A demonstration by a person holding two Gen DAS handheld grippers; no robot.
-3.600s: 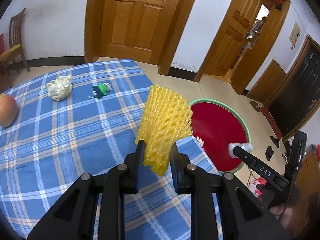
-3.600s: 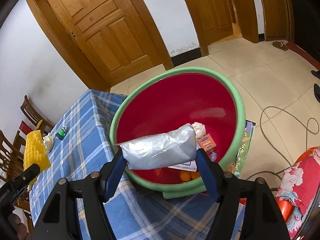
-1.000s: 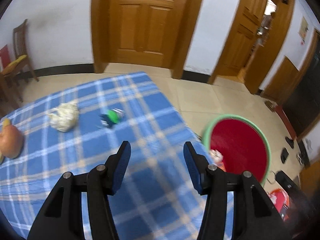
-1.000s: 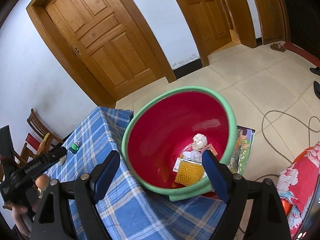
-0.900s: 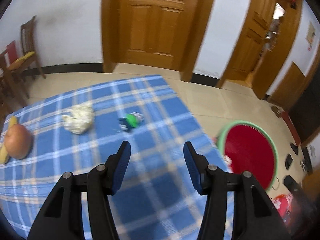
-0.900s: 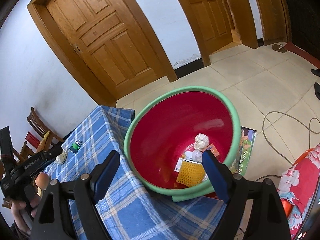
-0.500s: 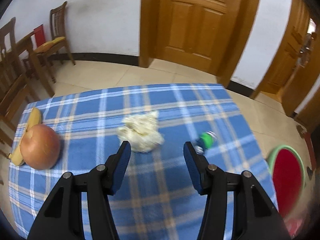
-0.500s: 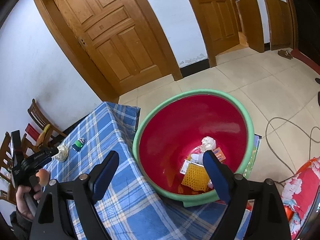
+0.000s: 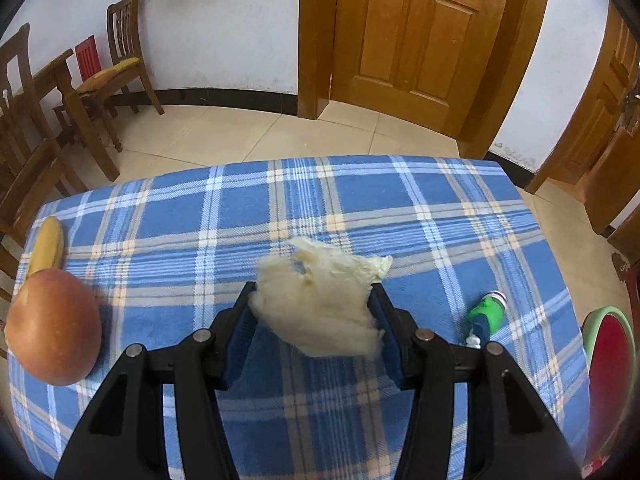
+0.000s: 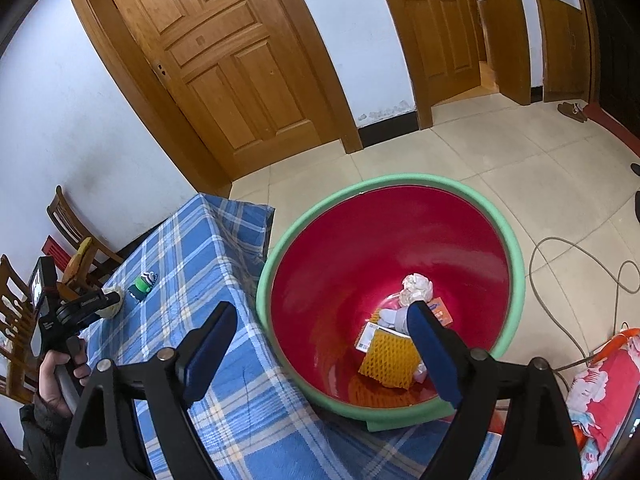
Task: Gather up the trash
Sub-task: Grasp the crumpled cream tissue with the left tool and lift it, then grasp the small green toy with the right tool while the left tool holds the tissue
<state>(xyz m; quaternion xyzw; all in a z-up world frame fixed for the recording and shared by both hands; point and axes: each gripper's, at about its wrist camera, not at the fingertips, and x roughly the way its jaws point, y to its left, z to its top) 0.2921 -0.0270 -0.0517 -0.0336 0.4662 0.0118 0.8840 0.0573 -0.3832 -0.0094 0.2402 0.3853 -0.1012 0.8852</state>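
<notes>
A crumpled cream-white wad of paper (image 9: 320, 300) lies on the blue plaid tablecloth (image 9: 360, 208) between the fingers of my left gripper (image 9: 312, 304), which is open around it. A small green and white wrapper (image 9: 486, 314) lies to its right. My right gripper (image 10: 320, 328) is open and empty above the red bin with a green rim (image 10: 304, 240), which stands on the floor beside the table. In the bin lie a yellow foam net (image 10: 388, 360), a white paper ball (image 10: 416, 286) and other scraps. The right wrist view shows the left gripper (image 10: 108, 300) at the wad.
An apple (image 9: 52, 328) and a banana (image 9: 46, 246) lie at the table's left edge. Wooden chairs (image 9: 120, 64) stand at the left and doors (image 9: 416, 40) behind. A cable (image 10: 576, 272) lies on the tiled floor right of the bin.
My left gripper dropped the yellow net into the bin, swung left across the table and now straddles the white wad. My right gripper dropped its silver packet and stays open over the bin.
</notes>
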